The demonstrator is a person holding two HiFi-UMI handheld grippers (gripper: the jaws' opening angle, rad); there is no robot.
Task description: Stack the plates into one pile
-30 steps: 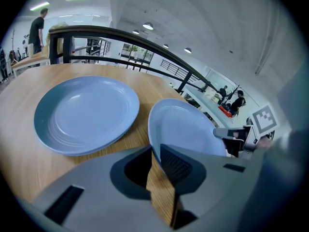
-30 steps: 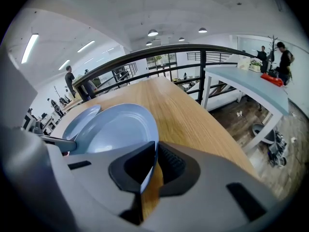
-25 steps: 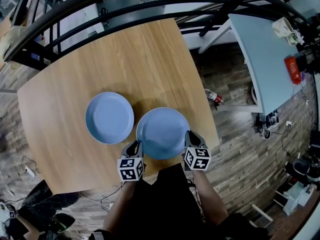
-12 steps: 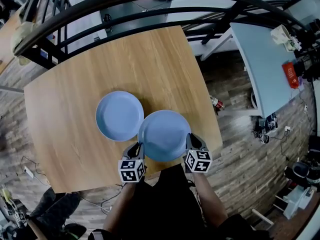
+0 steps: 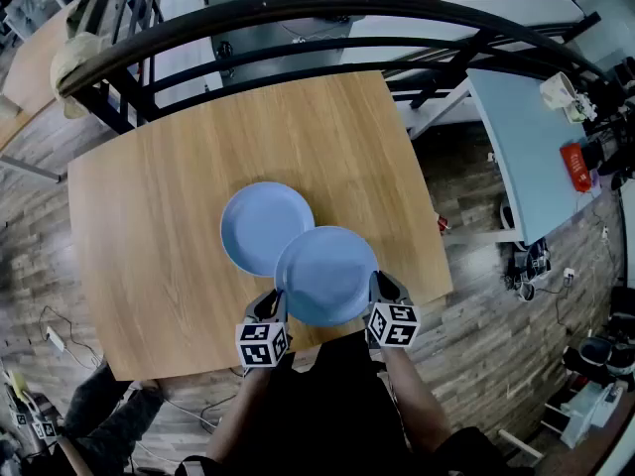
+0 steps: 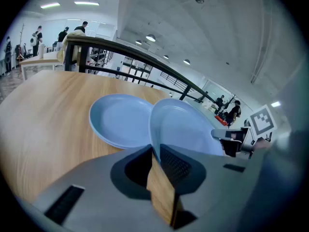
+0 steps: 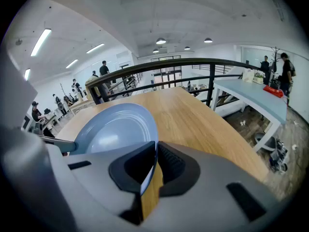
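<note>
A wood-plank floor (image 5: 476,296) surrounds the wooden table (image 5: 149,216). A black railing (image 5: 298,8) curves past the table's far edge, and a pale side table (image 5: 516,137) stands off the table's right side. One blue plate (image 5: 260,224) lies flat at the table's middle. A second plate (image 5: 325,274) sits over the table's near part and covers the first one's near-right rim; whether they touch is unclear. The left gripper (image 5: 270,307) pinches its left rim, jaws just tightened slightly. The right gripper (image 5: 377,291) clamps its right rim. The person's body hides the table's near edge.

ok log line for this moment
left gripper: shut on near plate, just tightened | right gripper: shut on near plate | near plate: lifted, overlapping far plate on table
</note>
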